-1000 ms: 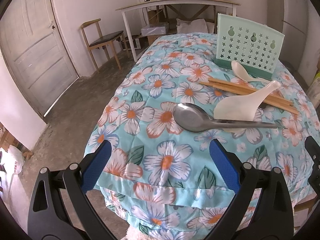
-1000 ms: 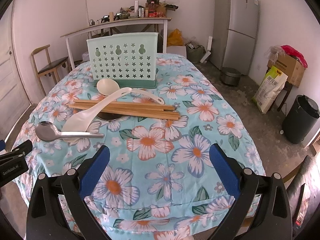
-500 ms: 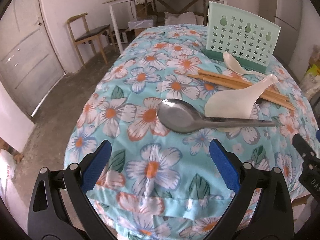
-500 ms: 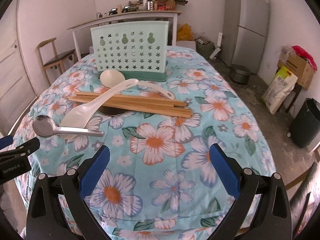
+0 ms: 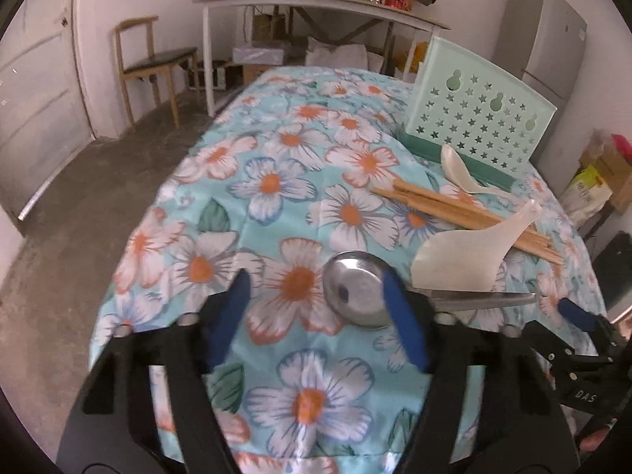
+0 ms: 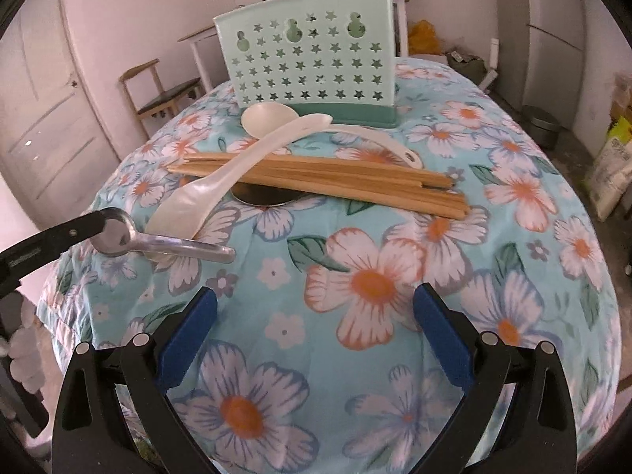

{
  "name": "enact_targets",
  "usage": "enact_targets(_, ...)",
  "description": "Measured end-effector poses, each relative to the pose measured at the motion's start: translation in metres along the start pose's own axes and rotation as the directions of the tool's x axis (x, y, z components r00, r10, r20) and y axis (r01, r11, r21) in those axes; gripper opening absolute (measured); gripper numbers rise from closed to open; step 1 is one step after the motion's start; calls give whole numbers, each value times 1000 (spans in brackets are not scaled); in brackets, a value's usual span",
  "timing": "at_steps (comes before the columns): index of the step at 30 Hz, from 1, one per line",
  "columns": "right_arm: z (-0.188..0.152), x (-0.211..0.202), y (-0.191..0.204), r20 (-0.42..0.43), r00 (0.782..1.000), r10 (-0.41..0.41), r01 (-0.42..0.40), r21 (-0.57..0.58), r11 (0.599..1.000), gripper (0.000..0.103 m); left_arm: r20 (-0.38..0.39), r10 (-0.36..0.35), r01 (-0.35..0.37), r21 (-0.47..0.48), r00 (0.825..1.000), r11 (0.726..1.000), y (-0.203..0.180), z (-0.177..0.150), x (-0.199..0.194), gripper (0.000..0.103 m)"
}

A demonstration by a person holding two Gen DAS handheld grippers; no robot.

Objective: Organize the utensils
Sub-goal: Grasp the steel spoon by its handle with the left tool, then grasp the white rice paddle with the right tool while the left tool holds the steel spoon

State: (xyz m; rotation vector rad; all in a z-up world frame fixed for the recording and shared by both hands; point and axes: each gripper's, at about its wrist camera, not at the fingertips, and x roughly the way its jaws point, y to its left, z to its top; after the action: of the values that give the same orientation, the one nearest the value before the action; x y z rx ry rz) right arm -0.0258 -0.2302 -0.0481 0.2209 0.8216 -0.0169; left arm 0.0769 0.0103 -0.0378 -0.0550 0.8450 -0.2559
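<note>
A metal spoon (image 5: 357,292) lies on the floral tablecloth (image 5: 276,181), its handle pointing right. My left gripper (image 5: 316,316) is open, its right finger over the spoon's bowl; it shows in the right wrist view (image 6: 59,237) at the left. A white rice paddle (image 6: 205,193) rests across wooden chopsticks (image 6: 335,181). A white ladle spoon (image 6: 272,118) lies before the mint-green utensil holder (image 6: 312,67). A dark round thing (image 6: 264,197) lies under the chopsticks. My right gripper (image 6: 316,339) is open and empty above the cloth's near part.
A wooden chair (image 5: 154,63) and a white side table (image 5: 316,4) stand behind the table. A fridge (image 5: 541,35) is at the back right. A door (image 6: 47,91) is on the left. Bags and a bin (image 5: 616,268) stand on the right floor.
My left gripper moved forward and down onto the metal spoon's bowl, its jaws narrowing. My right gripper moved closer to the utensils and holder.
</note>
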Motion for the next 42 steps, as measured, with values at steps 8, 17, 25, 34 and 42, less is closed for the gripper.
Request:
enact_targets(8, 0, -5, -20, 47, 990, 131, -134, 81, 988, 97, -34, -112, 110, -71, 993, 991, 8, -3, 18, 25)
enact_targets(17, 6, -3, -23, 8, 990, 139, -139, 106, 985, 97, 20, -257, 256, -197, 966, 946, 24, -7, 23, 11)
enact_targets(25, 22, -19, 5, -13, 1000, -5, 3, -151, 989, 97, 112, -269, 290, -268, 957, 919, 54, 0, 4, 4)
enact_targets(34, 8, -14, 106, 149, 985, -91, 172, -747, 642, 75, 163, -159, 200, -278, 974, 939, 81, 10, -2, 4)
enact_targets(42, -7, 14, 140, 112, 986, -123, 157, -864, 477, 58, 203, -114, 175, -315, 972, 933, 109, 12, 0, 4)
